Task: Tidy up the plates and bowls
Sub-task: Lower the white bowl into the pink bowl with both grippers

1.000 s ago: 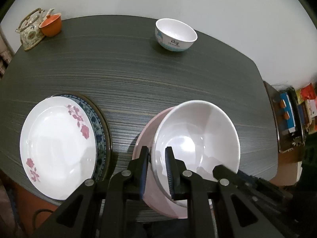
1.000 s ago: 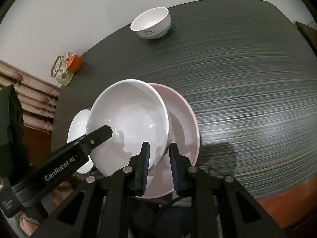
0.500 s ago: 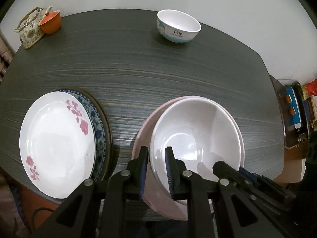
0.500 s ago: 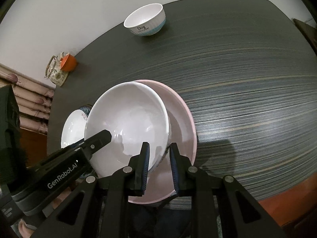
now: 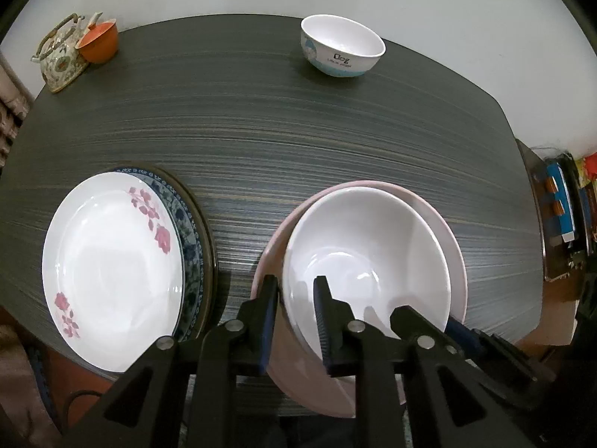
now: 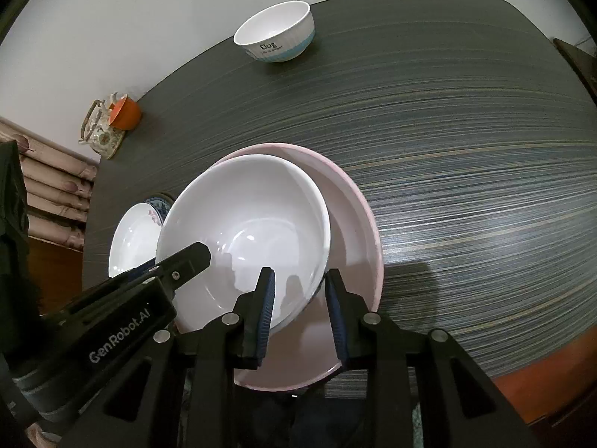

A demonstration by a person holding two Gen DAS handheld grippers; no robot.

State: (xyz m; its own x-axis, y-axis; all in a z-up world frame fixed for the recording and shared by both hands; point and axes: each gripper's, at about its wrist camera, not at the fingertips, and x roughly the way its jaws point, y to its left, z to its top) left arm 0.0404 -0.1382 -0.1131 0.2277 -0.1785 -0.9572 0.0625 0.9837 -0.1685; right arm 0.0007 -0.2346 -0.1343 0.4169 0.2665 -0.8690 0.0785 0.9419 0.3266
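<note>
the big white bowl (image 5: 367, 257) sits nested in the pink bowl (image 5: 453, 239), close to the near edge of the dark table (image 5: 280, 119). my left gripper (image 5: 296, 302) straddles the white bowl's near-left rim, one finger outside, one inside. my right gripper (image 6: 300, 295) straddles its near-right rim. both sets of jaws have just been opening, the rim between them; the right pads now stand clear of the rim, and the left ones look loosened too.

my left view shows the whole floral plate (image 5: 112, 268) stacked on a blue-patterned plate (image 5: 190, 246) to the left, and a cluttered shelf (image 5: 559, 216) beyond the table's right end. my right view shows only a sliver of those plates (image 6: 130, 239), but it catches the left gripper's arm with its white lettering.

a second ago the white bowl hung tilted above the pink one; now it rests level inside it.

both grippers point steeply down. the small "dog" bowl (image 5: 341, 50) stands far back, well apart; a teapot (image 5: 59, 61) and orange cup (image 5: 99, 41) touch at the far left corner.
</note>
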